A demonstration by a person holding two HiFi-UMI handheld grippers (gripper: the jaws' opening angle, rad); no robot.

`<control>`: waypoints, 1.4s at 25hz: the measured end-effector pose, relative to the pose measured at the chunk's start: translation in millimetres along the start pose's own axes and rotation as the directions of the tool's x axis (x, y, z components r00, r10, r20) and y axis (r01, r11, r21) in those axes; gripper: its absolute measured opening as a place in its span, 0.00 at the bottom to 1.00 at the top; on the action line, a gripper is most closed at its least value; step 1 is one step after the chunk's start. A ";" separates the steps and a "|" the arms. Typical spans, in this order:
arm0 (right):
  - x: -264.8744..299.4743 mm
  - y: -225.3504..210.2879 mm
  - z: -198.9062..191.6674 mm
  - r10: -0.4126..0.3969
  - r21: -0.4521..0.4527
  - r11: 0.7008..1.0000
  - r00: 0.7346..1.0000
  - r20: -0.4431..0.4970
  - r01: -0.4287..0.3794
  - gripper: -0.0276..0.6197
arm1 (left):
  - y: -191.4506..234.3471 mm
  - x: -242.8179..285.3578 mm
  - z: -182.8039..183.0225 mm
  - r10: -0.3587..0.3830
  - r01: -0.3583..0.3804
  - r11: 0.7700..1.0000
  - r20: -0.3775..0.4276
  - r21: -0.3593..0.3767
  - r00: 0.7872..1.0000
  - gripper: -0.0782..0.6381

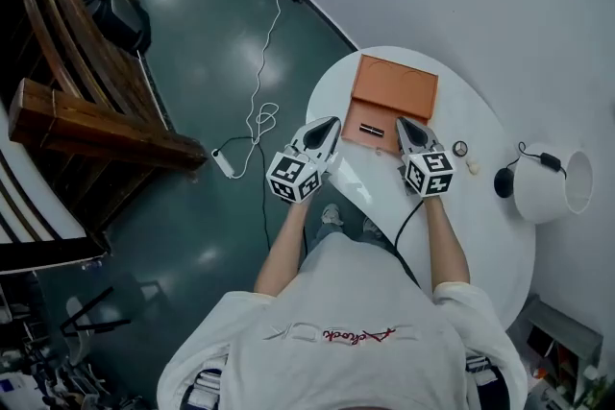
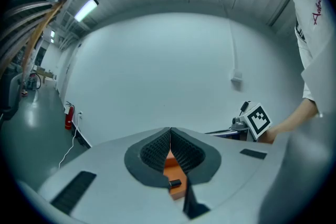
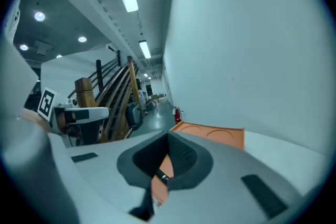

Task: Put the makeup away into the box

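Observation:
An orange box (image 1: 395, 85) lies open on the white oval table (image 1: 500, 235). A black makeup tube (image 1: 372, 130) rests in its near part. My left gripper (image 1: 335, 122) hovers by the box's left near corner with its jaws meeting at the tips, nothing held. My right gripper (image 1: 399, 122) hangs over the box's right near corner, shut and empty. In the left gripper view the box (image 2: 169, 169) and the tube (image 2: 175, 183) show below the shut gripper (image 2: 170, 134). The right gripper view has the box (image 3: 210, 134) beyond the shut gripper (image 3: 168, 136).
On the table right of the box lie a small round makeup item (image 1: 460, 148) and a small beige piece (image 1: 472, 166). A white lamp (image 1: 550, 184) with a black base (image 1: 504, 182) stands at the right edge. A cable and power strip (image 1: 223, 162) trail over the floor on the left.

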State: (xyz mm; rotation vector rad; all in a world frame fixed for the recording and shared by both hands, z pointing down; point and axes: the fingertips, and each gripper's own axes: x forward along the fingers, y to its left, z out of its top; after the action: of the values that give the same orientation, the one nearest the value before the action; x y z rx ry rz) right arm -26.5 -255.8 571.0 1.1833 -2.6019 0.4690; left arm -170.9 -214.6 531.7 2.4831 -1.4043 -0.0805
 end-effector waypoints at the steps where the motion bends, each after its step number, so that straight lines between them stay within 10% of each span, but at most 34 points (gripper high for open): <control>1: -8.8 -8.5 1.3 -0.026 0.001 1.000 1.000 0.007 0.026 0.07 | -7.4 6.0 0.6 -0.021 0.021 1.000 -0.004 0.005 1.000 0.12; 8: -90.5 -79.3 -14.4 -0.243 0.039 0.970 0.970 0.016 0.242 0.07 | -71.0 60.8 -9.0 -0.200 0.201 0.980 -0.043 0.009 0.979 0.12; 18: -215.8 -156.1 -57.3 -0.504 0.136 0.854 0.863 -0.016 0.502 0.07 | -191.7 138.9 -41.7 -0.465 0.468 0.884 -0.126 -0.010 0.876 0.12; 24: -239.1 -166.3 -87.7 -0.538 0.159 0.826 0.841 -0.065 0.541 0.07 | -220.1 151.9 -63.6 -0.512 0.514 0.857 -0.169 -0.030 0.842 0.12; 35: -225.2 -161.8 -146.2 -0.488 0.202 0.834 0.857 -0.166 0.514 0.07 | -212.6 149.9 -104.3 -0.481 0.478 0.875 -0.234 -0.074 0.845 0.12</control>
State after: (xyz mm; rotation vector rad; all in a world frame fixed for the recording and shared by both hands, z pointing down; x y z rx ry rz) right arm 254.0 -145.7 657.2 1.7943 -2.0593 0.7170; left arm 103.9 -215.6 586.9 2.6639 -0.6579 0.1136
